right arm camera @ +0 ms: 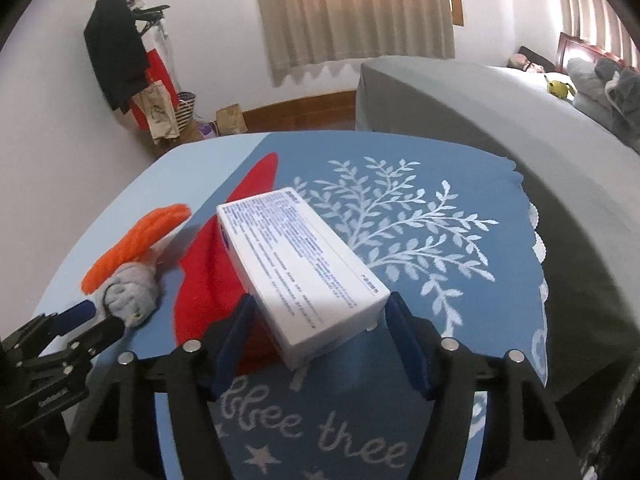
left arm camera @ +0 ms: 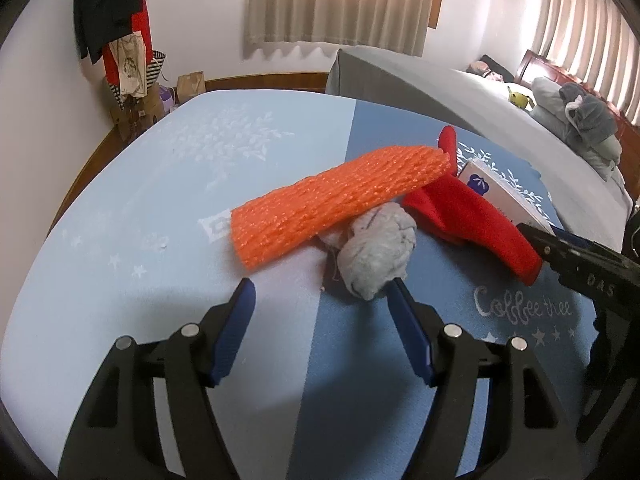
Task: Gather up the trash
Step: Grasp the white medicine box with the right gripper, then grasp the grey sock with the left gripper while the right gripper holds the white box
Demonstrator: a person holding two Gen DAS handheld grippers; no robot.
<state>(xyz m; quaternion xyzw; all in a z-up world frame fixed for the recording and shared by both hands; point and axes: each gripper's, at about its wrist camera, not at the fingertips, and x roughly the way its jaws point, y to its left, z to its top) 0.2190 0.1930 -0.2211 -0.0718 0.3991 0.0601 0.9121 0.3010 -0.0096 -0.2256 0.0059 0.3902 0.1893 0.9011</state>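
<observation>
An orange foam net sleeve (left arm camera: 336,196) lies across the blue tablecloth (left arm camera: 160,184), propped on a grey crumpled wad (left arm camera: 376,256). My left gripper (left arm camera: 320,292) stands open just in front of the wad, which touches its right finger and is not between the pads. A red cloth (left arm camera: 472,220) lies to the right, with a white printed box (right arm camera: 300,272) resting partly on it. My right gripper (right arm camera: 320,304) has both blue pads against the near end of the box, one on each side. The left gripper's fingers (right arm camera: 84,314) show at the lower left beside the wad (right arm camera: 128,292).
The round table's cloth bears white leaf prints and lettering (right arm camera: 320,436). A bed with a grey cover (right arm camera: 500,112) and plush toys (left arm camera: 588,116) stands close on the right. A coat stand with clothes (left arm camera: 112,12) and bags (left arm camera: 192,84) is at the far left wall.
</observation>
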